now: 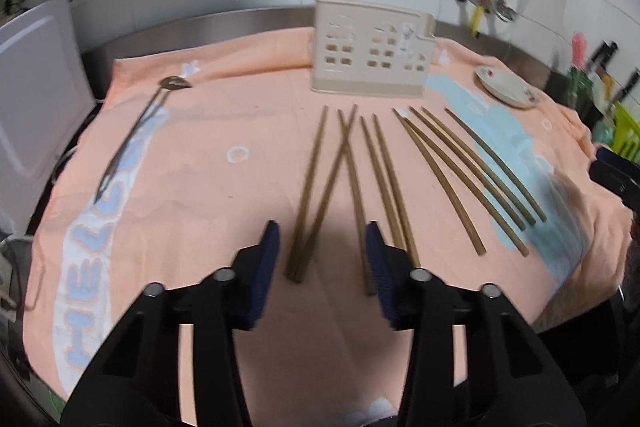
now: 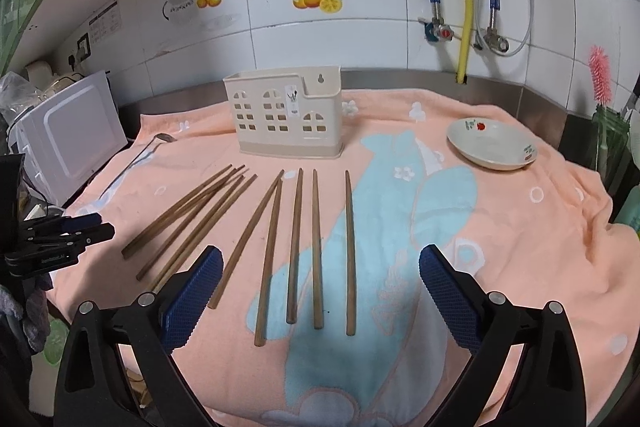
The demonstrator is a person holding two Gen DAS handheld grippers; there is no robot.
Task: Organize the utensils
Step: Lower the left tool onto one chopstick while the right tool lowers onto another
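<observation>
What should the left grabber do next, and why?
Probably dip lower and pinch the crossed chopsticks. The left gripper is open right above their near ends, holding nothing, and the holder behind looks empty.

brown wooden chopsticks lie fanned out flat on the towel before the upright beige holder.

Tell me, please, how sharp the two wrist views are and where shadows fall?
Left wrist view: motion-blurred, chopsticks and utensil holder soft; a dark shadow on the towel between the left claw fingers. Right wrist view: crisp; the right claw shadows the towel beneath; fisheye bends wall tiles in both.
</observation>
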